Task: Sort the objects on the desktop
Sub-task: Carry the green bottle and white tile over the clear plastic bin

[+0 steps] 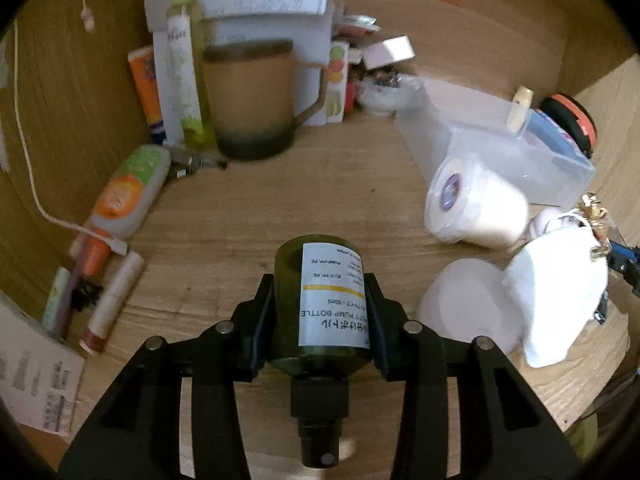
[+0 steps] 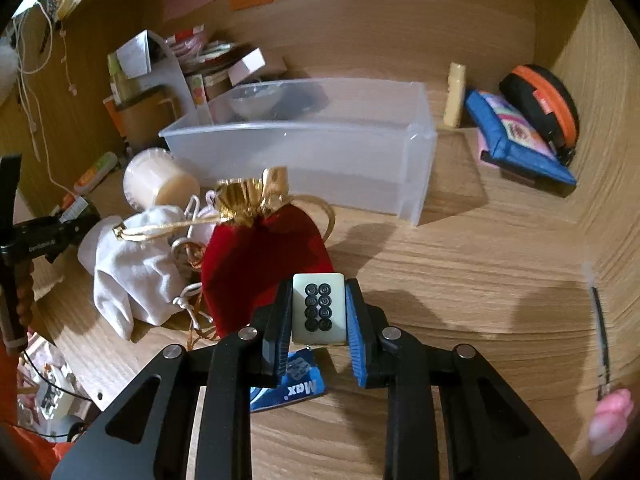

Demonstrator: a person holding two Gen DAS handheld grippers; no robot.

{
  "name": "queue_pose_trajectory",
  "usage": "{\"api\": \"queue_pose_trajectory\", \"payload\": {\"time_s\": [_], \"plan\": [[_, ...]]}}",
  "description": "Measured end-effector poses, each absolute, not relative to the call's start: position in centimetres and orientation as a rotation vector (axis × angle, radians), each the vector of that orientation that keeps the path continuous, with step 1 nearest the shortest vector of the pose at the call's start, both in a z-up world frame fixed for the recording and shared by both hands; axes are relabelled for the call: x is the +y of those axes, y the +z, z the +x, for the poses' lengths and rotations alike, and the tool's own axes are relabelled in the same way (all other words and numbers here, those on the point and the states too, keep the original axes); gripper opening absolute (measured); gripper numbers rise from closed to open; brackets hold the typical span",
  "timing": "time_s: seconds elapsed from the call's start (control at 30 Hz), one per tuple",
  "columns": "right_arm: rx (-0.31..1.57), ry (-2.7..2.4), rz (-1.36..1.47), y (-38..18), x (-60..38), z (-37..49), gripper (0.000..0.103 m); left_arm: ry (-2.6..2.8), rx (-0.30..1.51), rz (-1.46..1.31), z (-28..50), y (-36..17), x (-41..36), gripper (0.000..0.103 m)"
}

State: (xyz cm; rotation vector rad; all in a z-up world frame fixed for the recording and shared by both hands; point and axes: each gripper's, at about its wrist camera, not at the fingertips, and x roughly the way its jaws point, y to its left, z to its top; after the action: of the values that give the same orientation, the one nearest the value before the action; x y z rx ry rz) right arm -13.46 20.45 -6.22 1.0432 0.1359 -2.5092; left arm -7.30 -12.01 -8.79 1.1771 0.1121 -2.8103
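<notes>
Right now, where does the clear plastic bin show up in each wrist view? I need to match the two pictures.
Left wrist: the clear plastic bin sits at the upper right, behind the toilet paper roll.
Right wrist: the bin fills the upper centre, behind the red pouch.
Shared landmark: the orange-and-black round case, to the right of the bin in both views.
</notes>
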Motion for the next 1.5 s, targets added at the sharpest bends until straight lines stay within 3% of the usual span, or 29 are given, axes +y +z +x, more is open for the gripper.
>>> {"api": "queue_pose_trajectory", "payload": {"time_s": [0.8,1.5], "plan": [[0.061,-2.554,0.716,4.1,24.0,-10.1,0.022,-3.0,0.047,0.919,-5.5,2.2,-6.9,0.041],[0.124,-2.519,0.701,7.6,21.8,-18.6,0.022,-3.12,-0.08,0.964,-14.2,6.4,-2.7,0.041]]}}
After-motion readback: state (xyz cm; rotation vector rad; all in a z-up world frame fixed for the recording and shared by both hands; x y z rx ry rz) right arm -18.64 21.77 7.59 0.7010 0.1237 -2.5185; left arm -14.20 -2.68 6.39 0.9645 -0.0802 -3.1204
